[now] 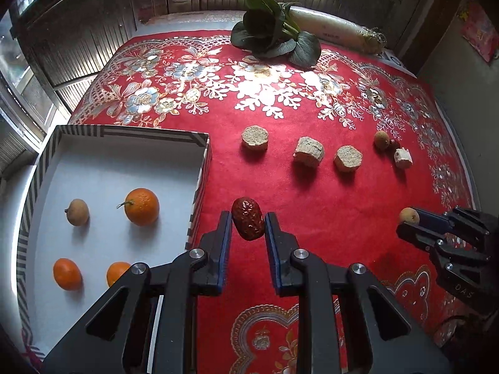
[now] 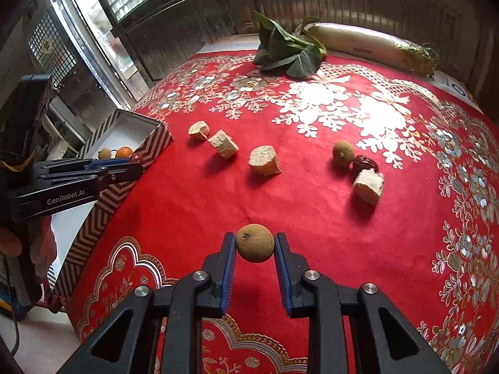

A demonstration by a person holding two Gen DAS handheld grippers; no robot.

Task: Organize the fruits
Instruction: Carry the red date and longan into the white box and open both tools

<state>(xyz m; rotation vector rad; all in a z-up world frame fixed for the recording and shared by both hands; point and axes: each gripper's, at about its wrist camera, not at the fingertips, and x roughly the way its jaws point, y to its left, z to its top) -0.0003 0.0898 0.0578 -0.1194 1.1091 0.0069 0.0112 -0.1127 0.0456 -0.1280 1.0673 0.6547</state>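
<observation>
My left gripper (image 1: 248, 222) is shut on a dark red jujube (image 1: 248, 222), held above the red cloth just right of the striped box (image 1: 199, 168). The box holds three oranges (image 1: 142, 206) and a brown longan (image 1: 77, 212). My right gripper (image 2: 254, 243) is shut on a round brown longan (image 2: 255, 242) above the cloth; it also shows in the left wrist view (image 1: 409, 215). Another longan (image 2: 343, 153) and a jujube (image 2: 365, 163) lie on the cloth at the right. The left gripper shows in the right wrist view (image 2: 137, 162) beside the box (image 2: 156, 143).
Several pale cut chunks (image 2: 264, 160) lie in a row across the cloth (image 1: 312, 205). Leafy greens (image 1: 271, 31) and a long white radish (image 1: 333, 28) lie at the far edge. Windows and wooden panels stand behind the table.
</observation>
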